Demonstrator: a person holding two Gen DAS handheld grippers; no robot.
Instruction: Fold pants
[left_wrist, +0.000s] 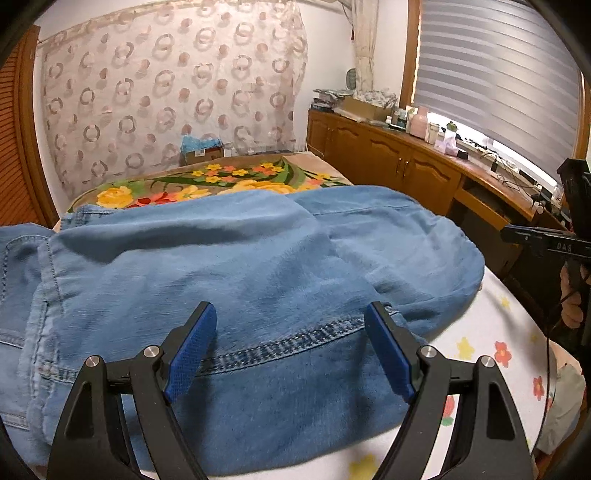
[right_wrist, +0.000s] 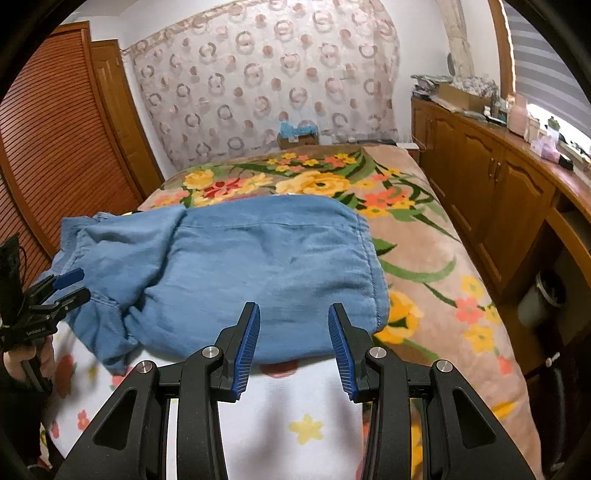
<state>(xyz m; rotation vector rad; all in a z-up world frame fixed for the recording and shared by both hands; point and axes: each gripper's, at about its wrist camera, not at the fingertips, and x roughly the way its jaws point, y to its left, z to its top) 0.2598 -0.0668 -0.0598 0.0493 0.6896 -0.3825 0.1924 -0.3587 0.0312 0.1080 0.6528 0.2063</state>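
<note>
On the far left stood a louvred wooden door (right_wrist: 48, 147), its slats ribbed and reddish. Beside it, the left claw (left_wrist: 290, 347) hung above the pants (left_wrist: 236, 266) with its jaws spread wide and nothing pinched between the blue ribbed pads (left_wrist: 192, 354); a stitched hem ran across just under them. The pants were soft, washed blue denim, folded into a broad, rounded bundle that lay across the bed (right_wrist: 424, 240), part on a white sheet (right_wrist: 306, 417) printed with small flowers and part on a plush floral blanket (right_wrist: 406, 221). Their left end was rumpled and bunched, while the right end was a neat stitched edge.

The right claw (right_wrist: 293, 343) hovered at the near edge of the bundle, its jaws apart and gripping nothing, the white sheet showing in the gap. Beyond the denim, the blanket lay bare and flat up to a patterned sheer curtain (right_wrist: 266, 81) on the back wall. To the right of the bed ran a narrow dark aisle, then a long wooden cabinet (right_wrist: 491, 177) with panelled doors, its top crowded with bottles and boxes under a striped window blind (left_wrist: 491, 74).
</note>
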